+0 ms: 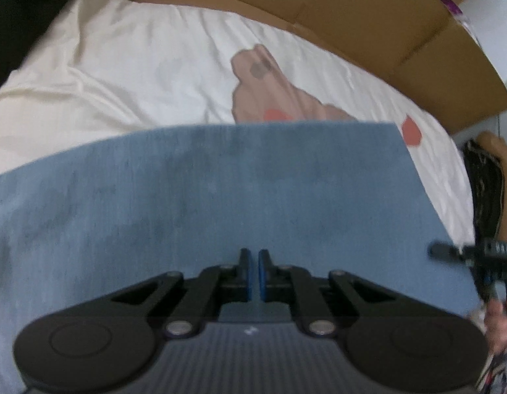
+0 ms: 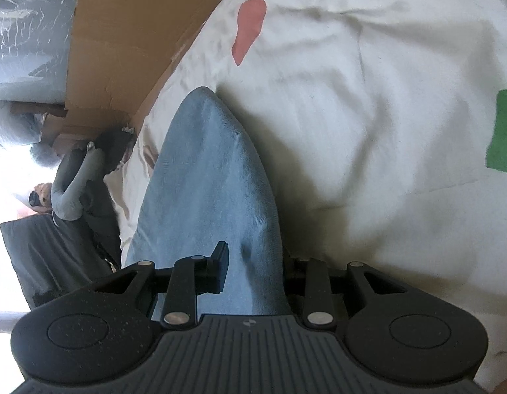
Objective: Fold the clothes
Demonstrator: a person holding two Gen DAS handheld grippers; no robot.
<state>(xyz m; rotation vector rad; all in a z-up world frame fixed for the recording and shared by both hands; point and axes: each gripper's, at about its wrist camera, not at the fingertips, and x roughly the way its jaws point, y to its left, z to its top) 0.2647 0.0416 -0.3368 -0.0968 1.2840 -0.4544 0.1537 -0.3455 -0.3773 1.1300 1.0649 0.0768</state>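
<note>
A blue garment (image 1: 220,197) stretches flat and taut across the left wrist view, its straight far edge lying over a white bedsheet (image 1: 138,75). My left gripper (image 1: 253,256) is shut, its blue pads pinched together on the near part of this garment. At that view's right edge, my right gripper (image 1: 450,252) holds the garment's right side. In the right wrist view the blue garment (image 2: 207,180) runs as a bunched fold away from my right gripper (image 2: 253,262). That gripper is shut on it, and the cloth covers the right finger.
The sheet has a brown bear print (image 1: 266,85) and red patches (image 2: 250,26). Cardboard (image 1: 351,16) stands along the bed's far side. A black cloth (image 1: 23,6) lies at the top left, and a green patch (image 2: 502,131) on the sheet. Dark bags (image 2: 66,229) sit beside the bed.
</note>
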